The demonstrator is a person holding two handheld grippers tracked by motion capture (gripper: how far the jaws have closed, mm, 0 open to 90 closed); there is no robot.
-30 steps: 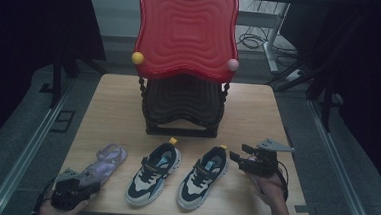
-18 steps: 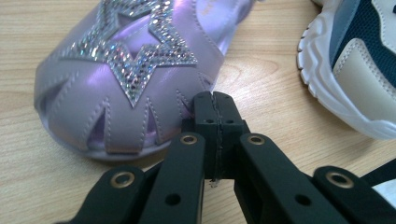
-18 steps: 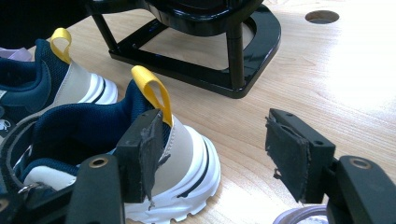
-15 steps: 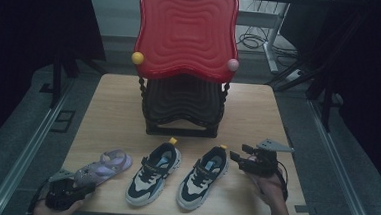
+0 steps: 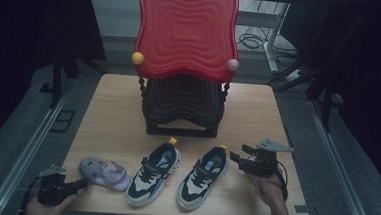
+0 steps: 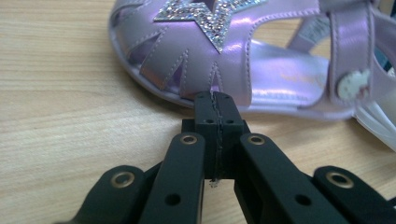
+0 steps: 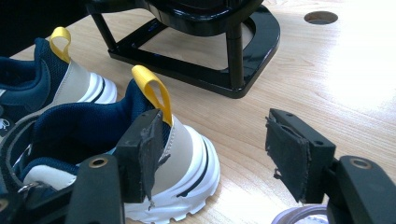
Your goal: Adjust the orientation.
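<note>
While the scene stands as pictured, the following applies.

Left gripper [image 5: 79,184]: jaws fully closed with nothing between them; the closed tips rest against the sole edge of the purple sandal [image 6: 224,56]. Closed tips make one stiff point, suited to nudging a shoe rather than lifting it.

Purple sandal [image 5: 105,173]: near left part of the table [image 5: 258,111], lying flat, just left of the left sneaker [image 5: 154,173]. Judgement: it is being pushed into line with the pair.

Right gripper [image 7: 215,154]: jaws wide apart, holding nothing. One pad stands at the heel of the right sneaker [image 7: 84,149], beside its yellow pull loop [image 7: 152,91]; the other pad stands clear over bare wood. Judgement: the wide stance is ready to close on the heel.

Right sneaker [image 5: 203,176]: near centre, parallel to its mate, toe towards the near edge.

Black stand [image 5: 181,107]: centre of the table, bearing the red tray [image 5: 185,32] above the shoes; likely the place where footwear is meant to go.
</note>
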